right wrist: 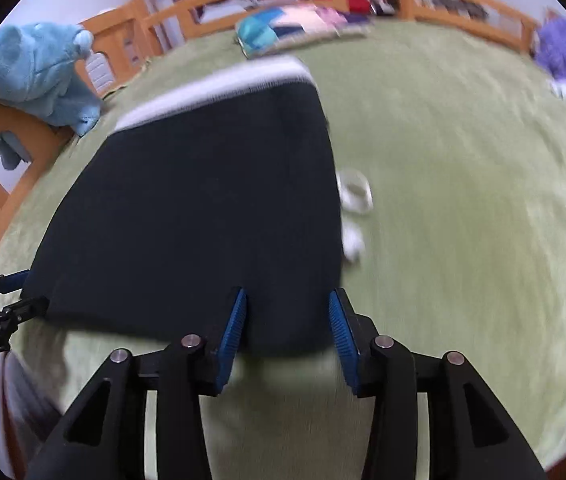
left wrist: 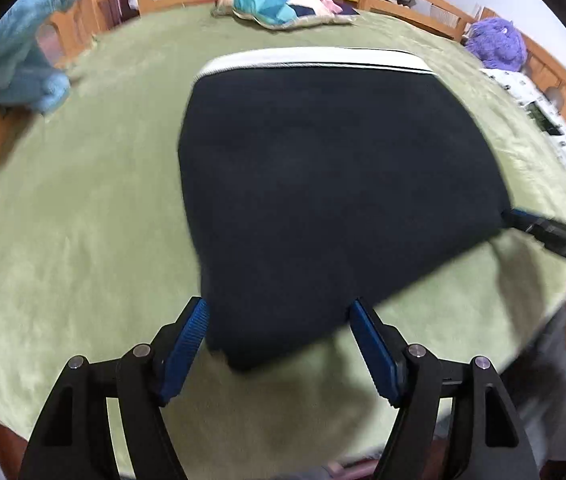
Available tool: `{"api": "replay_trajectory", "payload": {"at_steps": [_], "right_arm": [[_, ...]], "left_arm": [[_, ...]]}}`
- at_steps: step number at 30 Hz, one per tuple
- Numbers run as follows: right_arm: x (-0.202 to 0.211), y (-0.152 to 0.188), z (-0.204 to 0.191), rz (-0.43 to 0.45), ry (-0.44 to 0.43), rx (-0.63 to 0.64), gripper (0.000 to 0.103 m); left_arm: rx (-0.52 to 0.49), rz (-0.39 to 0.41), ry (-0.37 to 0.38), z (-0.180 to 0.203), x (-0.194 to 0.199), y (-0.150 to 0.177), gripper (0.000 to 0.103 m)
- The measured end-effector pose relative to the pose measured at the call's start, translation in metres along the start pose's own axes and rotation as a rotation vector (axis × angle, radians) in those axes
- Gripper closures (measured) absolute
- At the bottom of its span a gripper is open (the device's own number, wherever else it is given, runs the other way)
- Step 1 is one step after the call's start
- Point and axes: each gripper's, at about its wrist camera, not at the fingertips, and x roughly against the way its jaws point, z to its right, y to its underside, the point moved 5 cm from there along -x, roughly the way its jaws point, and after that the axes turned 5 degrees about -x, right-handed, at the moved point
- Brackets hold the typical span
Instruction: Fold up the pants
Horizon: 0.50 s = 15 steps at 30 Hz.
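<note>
Black pants [left wrist: 323,184] (white waistband [left wrist: 315,58]), green bedspread [left wrist: 83,220].

Small white lettering sits on the black body of the left gripper [right wrist: 23,292], too blurred to read.

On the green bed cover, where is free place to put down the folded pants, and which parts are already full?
Bare green cover lies left of the dark pants, between them and the blue plush. In the right view it lies beyond the small white items. Crowded: the far rail side with the patterned pillow and purple plush. Both tongs, left and right, are open.
</note>
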Motion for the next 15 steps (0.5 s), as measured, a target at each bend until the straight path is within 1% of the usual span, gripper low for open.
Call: {"api": "replay_trajectory", "payload": {"at_steps": [2,3,5,7,8,9,11,12,13,14,15], "right_arm": [[0.010,0.005,0.001,-0.022,0.009,-0.023,0.061],[0.020,0.004,0.000,-0.011,0.027,-0.031,0.061],[0.047,-0.004,-0.005,0.032,0.049,-0.042,0.061],[0.077,-0.007,-0.015,0.082,0.058,-0.027,0.058],[0.093,-0.012,-0.021,0.115,0.073,-0.015,0.052],[0.110,-0.019,-0.027,0.152,0.093,-0.005,0.042],[0.138,-0.028,-0.036,0.205,0.121,0.001,0.038],[0.155,-0.032,-0.042,0.237,0.122,0.004,0.034],[0.171,-0.035,-0.046,0.264,0.126,0.002,0.032],[0.183,-0.034,-0.049,0.283,0.127,0.003,0.028],[0.196,-0.036,-0.053,0.301,0.122,0.007,0.028]], "left_arm": [[0.013,0.025,-0.014,-0.001,0.016,-0.003,0.032],[0.009,0.041,-0.025,0.001,0.025,-0.007,0.032],[-0.002,0.077,-0.047,0.009,0.047,-0.016,0.032],[-0.009,0.123,-0.049,0.019,0.069,-0.026,0.031],[-0.015,0.154,-0.063,0.026,0.085,-0.033,0.031],[-0.017,0.177,-0.076,0.030,0.095,-0.040,0.031],[-0.016,0.242,-0.100,0.040,0.123,-0.050,0.025],[-0.016,0.280,-0.099,0.047,0.139,-0.052,0.024],[-0.019,0.307,-0.096,0.051,0.147,-0.058,0.022],[-0.019,0.327,-0.099,0.057,0.156,-0.057,0.020],[-0.021,0.348,-0.108,0.063,0.167,-0.056,0.020]]}}
